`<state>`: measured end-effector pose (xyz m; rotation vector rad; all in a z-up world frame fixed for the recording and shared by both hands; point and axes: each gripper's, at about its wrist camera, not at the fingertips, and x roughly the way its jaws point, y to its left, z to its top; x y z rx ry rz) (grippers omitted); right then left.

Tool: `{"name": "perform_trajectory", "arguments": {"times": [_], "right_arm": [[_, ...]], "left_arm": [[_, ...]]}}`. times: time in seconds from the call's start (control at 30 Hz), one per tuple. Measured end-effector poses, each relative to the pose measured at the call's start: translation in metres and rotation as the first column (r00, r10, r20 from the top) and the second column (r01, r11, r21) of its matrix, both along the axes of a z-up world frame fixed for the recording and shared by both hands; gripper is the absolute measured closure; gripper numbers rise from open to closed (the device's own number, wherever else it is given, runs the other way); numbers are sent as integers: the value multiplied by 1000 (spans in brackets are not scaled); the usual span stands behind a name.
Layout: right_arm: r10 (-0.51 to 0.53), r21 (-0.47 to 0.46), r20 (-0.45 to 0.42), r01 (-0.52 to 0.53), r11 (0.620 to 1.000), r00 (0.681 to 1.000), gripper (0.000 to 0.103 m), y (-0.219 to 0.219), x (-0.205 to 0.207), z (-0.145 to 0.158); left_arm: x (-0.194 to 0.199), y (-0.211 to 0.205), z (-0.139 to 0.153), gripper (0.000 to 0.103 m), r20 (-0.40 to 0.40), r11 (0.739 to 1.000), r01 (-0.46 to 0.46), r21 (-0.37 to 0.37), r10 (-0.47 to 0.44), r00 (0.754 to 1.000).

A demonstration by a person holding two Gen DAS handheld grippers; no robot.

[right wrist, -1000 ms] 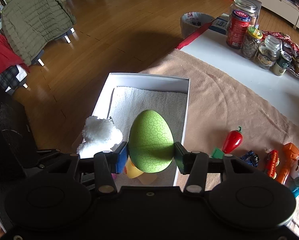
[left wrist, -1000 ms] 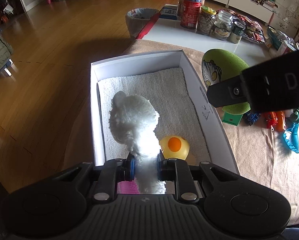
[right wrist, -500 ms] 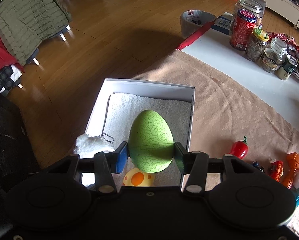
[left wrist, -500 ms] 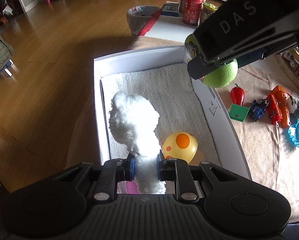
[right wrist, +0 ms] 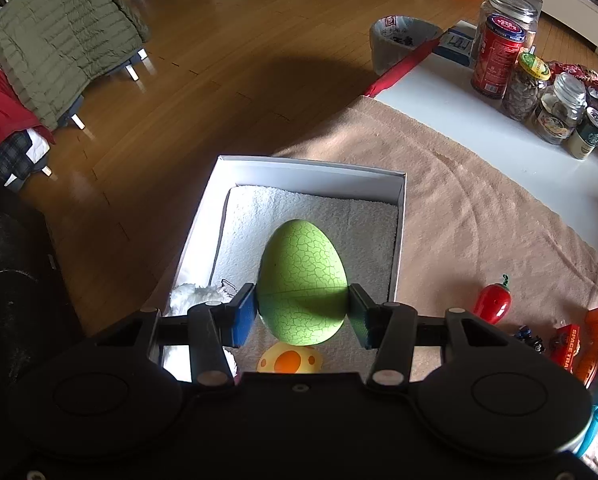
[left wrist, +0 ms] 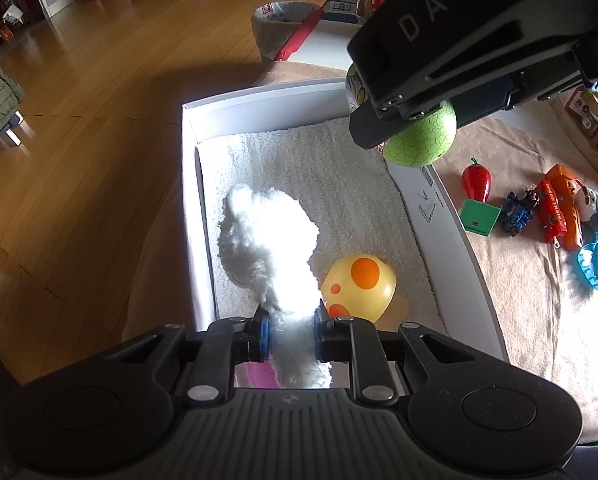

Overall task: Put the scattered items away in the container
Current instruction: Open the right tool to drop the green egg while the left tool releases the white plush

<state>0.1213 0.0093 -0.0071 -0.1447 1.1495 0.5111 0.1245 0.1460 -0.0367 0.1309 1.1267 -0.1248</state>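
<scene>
A white box (left wrist: 203,108) (right wrist: 311,168) lined with a white towel sits on a beige cloth. My left gripper (left wrist: 289,336) is shut on a white fluffy plush toy (left wrist: 271,240) and holds it over the box's near left part. A yellow egg with orange spots (left wrist: 359,284) (right wrist: 291,360) lies in the box beside it. My right gripper (right wrist: 303,312) is shut on a green cracked-pattern egg (right wrist: 303,280) (left wrist: 423,140) and holds it above the box's right side.
On the cloth right of the box lie a red pepper toy (left wrist: 477,178) (right wrist: 493,304), a green block (left wrist: 479,216), a blue car (left wrist: 519,208), orange toys (left wrist: 559,208) and a blue scoop (left wrist: 595,264). Jars (right wrist: 499,56) stand on the white tabletop behind. A bin (right wrist: 403,40) is on the floor.
My right gripper has carried the green egg leftward and forward, from beside the box to above its right side. My left gripper still holds the plush in the same place.
</scene>
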Motion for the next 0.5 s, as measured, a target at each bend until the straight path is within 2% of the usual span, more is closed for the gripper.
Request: {"name": "perform_trajectory", "arguments": {"times": [0.13, 0.2, 0.37, 0.5], "right_arm": [[-5, 5, 6, 5, 1000, 1000, 53, 1, 2, 0], [-14, 13, 13, 14, 1000, 1000, 53, 0, 3, 0], [-26, 30, 21, 25, 999, 999, 53, -5, 3, 2], [-27, 38, 27, 26, 999, 999, 53, -10, 0, 6]], "left_arm": [[3, 0, -3, 81, -7, 1000, -3, 0, 3, 1000], [4, -1, -3, 73, -5, 1000, -8, 4, 8, 1000], [4, -4, 0, 63, 7, 1000, -2, 15, 2, 1000], [2, -5, 3, 61, 11, 1000, 0, 13, 0, 1000]]}}
